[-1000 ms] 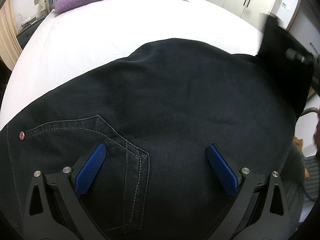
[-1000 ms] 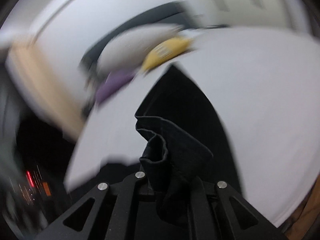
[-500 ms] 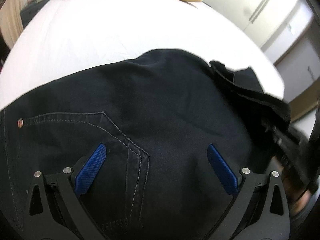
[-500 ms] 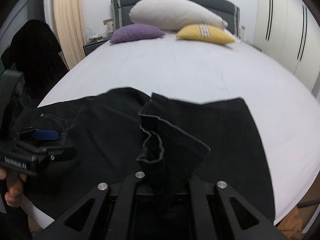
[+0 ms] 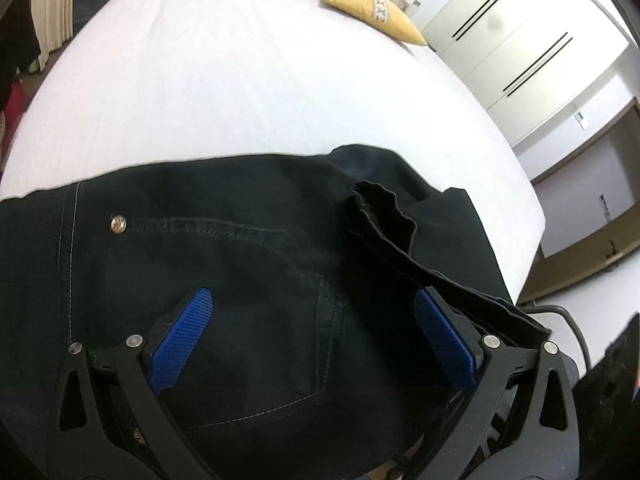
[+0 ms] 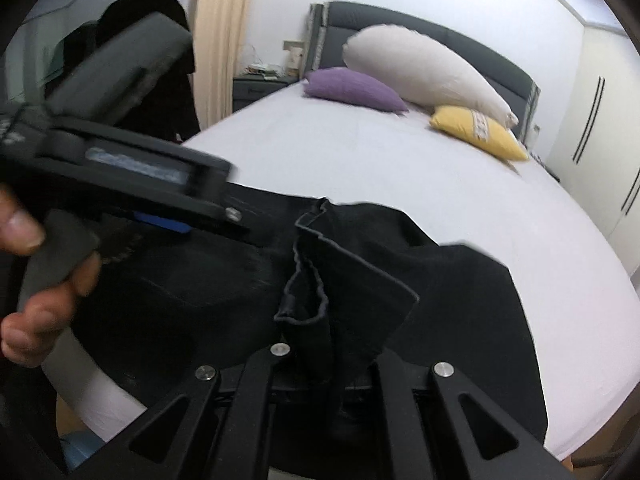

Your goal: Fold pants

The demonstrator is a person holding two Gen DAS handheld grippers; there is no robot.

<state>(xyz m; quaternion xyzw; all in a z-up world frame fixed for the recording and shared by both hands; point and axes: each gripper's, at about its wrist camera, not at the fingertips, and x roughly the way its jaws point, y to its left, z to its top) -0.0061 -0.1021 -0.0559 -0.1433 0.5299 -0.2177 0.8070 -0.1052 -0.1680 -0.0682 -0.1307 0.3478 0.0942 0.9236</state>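
Black pants [image 5: 248, 264] lie on the white bed [image 5: 240, 92], hip pocket and copper rivet facing up. My left gripper [image 5: 312, 340] is open, its blue pads [image 5: 180, 336] spread just above the pocket area. My right gripper [image 6: 326, 364] is shut on the bunched leg hems [image 6: 316, 292] of the pants and holds them over the folded pants [image 6: 460, 320]. The hems also show in the left wrist view [image 5: 384, 220], reaching over to the right pad. The left gripper body and the hand holding it show in the right wrist view [image 6: 120, 176].
Purple [image 6: 352, 88], cream [image 6: 424, 68] and yellow [image 6: 476, 132] pillows lie at the dark headboard. White wardrobes [image 5: 520, 36] stand right of the bed. A curtain [image 6: 220, 32] and nightstand [image 6: 260, 84] are at the far left. The bed's near edge [image 6: 112, 400] is close below.
My right gripper has carried the leg hems leftward over the pants until they sit beside my left gripper. My left gripper stayed open above the pocket and turned its view to the right.
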